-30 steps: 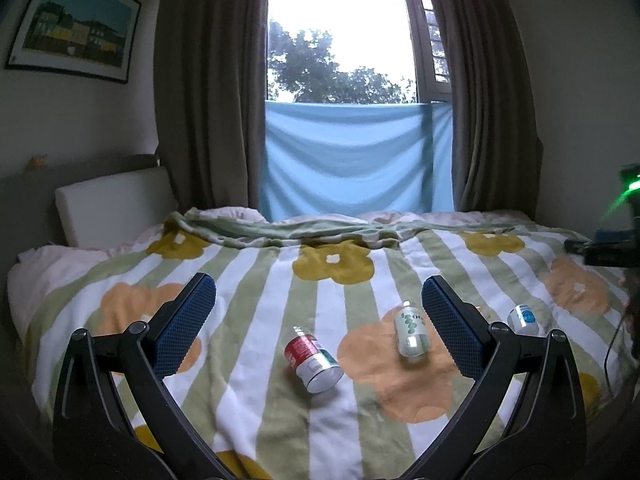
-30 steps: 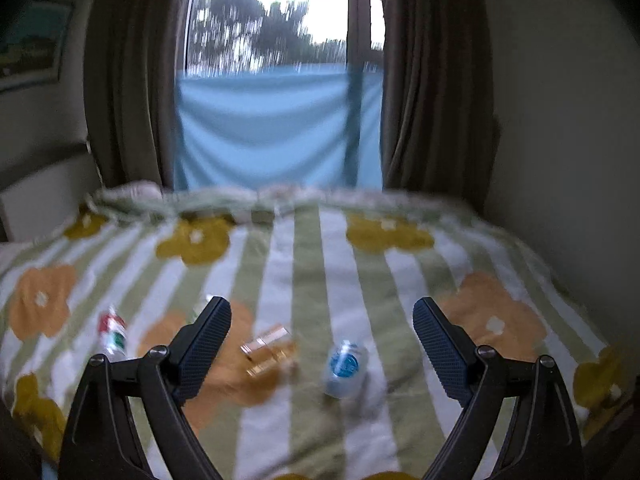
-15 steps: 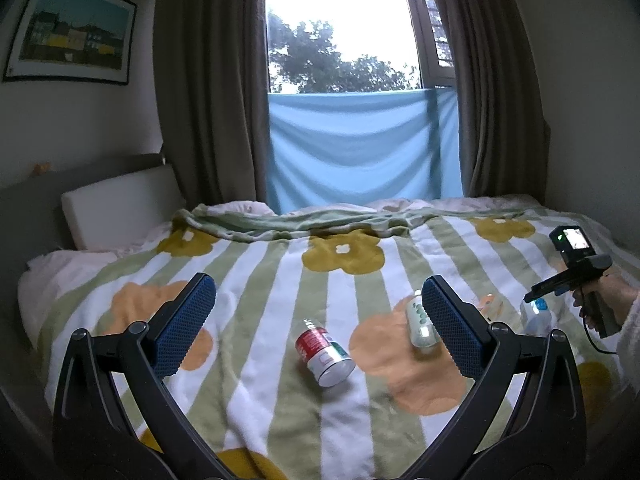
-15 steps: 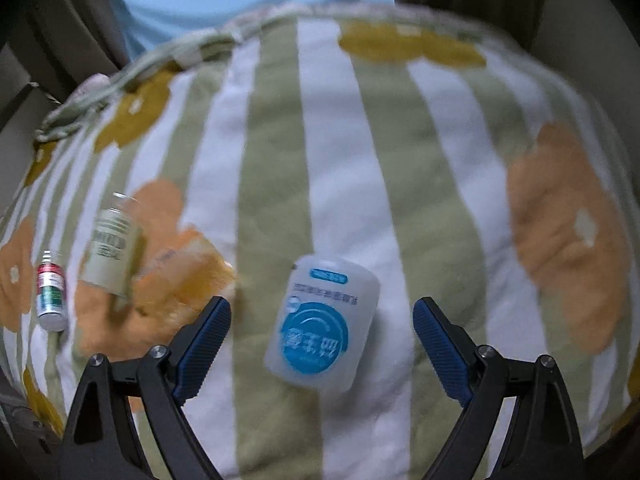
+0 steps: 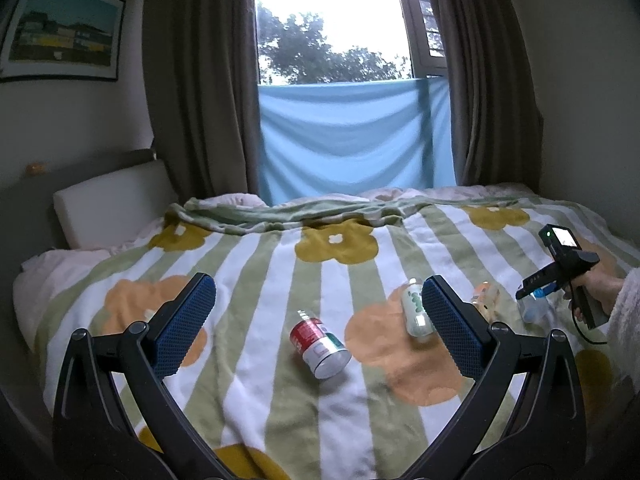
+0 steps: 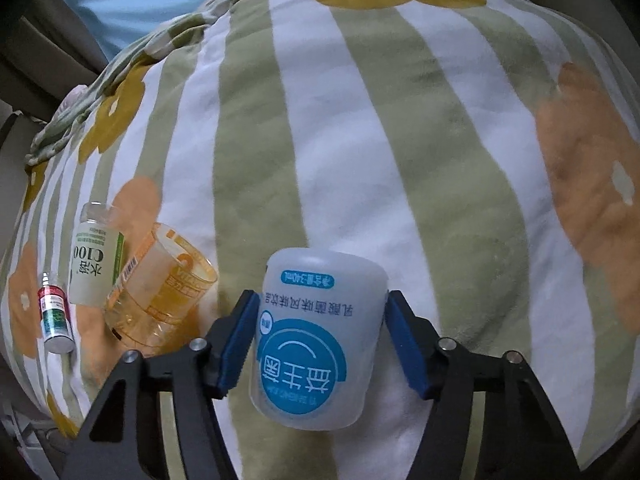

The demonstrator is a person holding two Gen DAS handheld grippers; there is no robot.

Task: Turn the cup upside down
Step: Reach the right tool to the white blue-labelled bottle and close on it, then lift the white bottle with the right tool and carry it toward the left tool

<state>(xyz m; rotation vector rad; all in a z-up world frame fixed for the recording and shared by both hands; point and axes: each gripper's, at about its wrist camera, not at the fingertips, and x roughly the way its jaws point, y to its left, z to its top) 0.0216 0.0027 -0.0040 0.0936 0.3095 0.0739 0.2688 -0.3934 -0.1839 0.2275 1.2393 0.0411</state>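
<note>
**Right tongs close around the cup on a soft bed**

Since half a second ago the right gripper (image 6: 318, 338) has dropped onto the cup (image 6: 316, 344) and narrowed until both blue pads sit at its sides, whether pressing or merely touching I cannot tell. Left gripper (image 5: 316, 320) hangs wide and empty above the blanket (image 6: 440, 140).

Left to right in the right wrist view: a small red-labelled bottle (image 6: 54, 316), a pale bottle (image 6: 94, 256), a clear orange cup (image 6: 160, 292) lying empty, then the translucent white cup, contents not visible. Thin walls may buckle or slip during turning, and the soft bedding may tip it once inverted.
</note>
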